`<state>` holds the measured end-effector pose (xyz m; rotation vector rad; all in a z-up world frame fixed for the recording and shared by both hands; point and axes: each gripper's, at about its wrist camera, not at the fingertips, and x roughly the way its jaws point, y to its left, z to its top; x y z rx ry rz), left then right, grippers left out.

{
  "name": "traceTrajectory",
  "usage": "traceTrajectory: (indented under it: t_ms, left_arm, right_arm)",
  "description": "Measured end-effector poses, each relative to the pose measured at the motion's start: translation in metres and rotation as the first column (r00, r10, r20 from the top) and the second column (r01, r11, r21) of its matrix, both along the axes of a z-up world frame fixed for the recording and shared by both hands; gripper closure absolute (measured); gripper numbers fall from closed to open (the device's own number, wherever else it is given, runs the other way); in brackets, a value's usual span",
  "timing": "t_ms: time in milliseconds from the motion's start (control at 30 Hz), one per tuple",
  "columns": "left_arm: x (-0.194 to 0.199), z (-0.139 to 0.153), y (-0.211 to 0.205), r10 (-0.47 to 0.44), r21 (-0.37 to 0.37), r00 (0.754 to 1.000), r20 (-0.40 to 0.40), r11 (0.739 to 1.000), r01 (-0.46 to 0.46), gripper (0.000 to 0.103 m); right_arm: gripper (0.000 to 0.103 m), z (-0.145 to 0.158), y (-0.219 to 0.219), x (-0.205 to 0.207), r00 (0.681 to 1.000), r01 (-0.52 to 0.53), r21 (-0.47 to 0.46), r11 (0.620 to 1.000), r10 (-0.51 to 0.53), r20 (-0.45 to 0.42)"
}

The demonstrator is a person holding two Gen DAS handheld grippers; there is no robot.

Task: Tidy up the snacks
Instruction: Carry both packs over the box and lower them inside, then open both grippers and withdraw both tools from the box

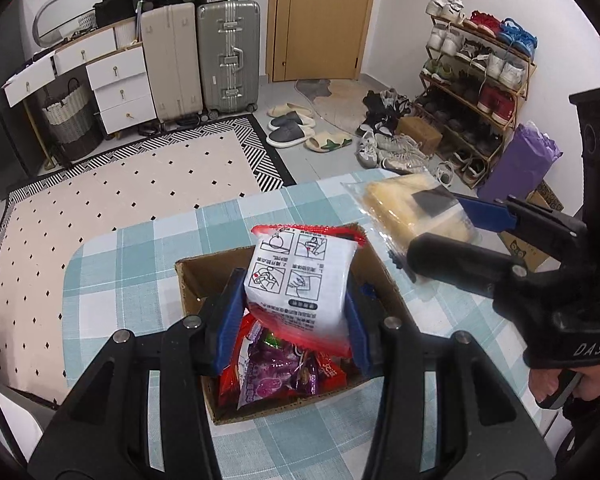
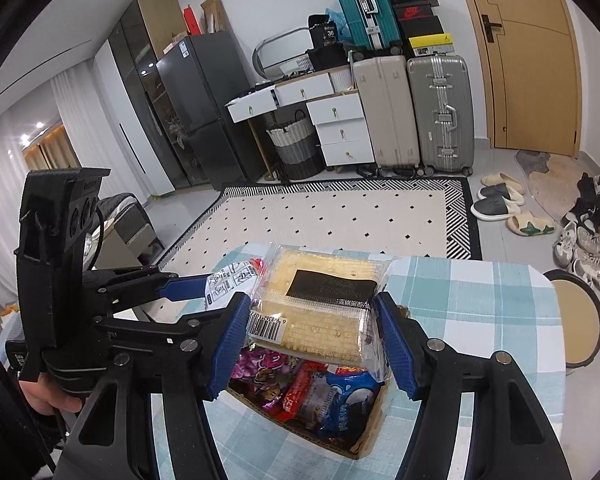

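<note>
Left gripper (image 1: 296, 304) grasps a white packet (image 1: 300, 276) above the cardboard box (image 1: 384, 276). Right gripper (image 2: 314, 334) grasps a yellow wafer pack (image 2: 320, 312) over the box's snacks (image 2: 320, 394).

The white packet (image 1: 300, 280) hides much of the box (image 1: 204, 276); the wafer pack (image 2: 320, 308) covers snacks (image 2: 300, 388) beneath; packet print is too small to read.

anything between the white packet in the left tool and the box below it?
Nothing visible. The left tool holds the white red-edged instruction-printed packet directly above the open brown cardboard box, which already holds red and purple snack bags. The right tool holds its clear-wrapped yellow cracker pack off to one side.
</note>
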<state>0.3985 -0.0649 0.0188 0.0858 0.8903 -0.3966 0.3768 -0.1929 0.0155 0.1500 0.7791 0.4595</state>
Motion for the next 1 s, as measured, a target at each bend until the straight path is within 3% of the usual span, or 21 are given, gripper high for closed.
traceTrajectory:
  t_ms: [533, 1000]
  left_arm:
    - [0.041, -0.053, -0.006, -0.002, 0.038, 0.998, -0.066, 0.999, 0.004, 0.060]
    - [0.044, -0.059, 0.003, 0.008, 0.037, 0.998, -0.056, 0.999, -0.006, 0.047]
  right_arm:
    - [0.039, -0.046, 0.000, 0.028, 0.997, -0.014, -0.001, 1.000, 0.014, -0.076]
    - [0.035, -0.066, 0.002, 0.035, 0.990, -0.025, 0.032, 0.999, 0.029, -0.135]
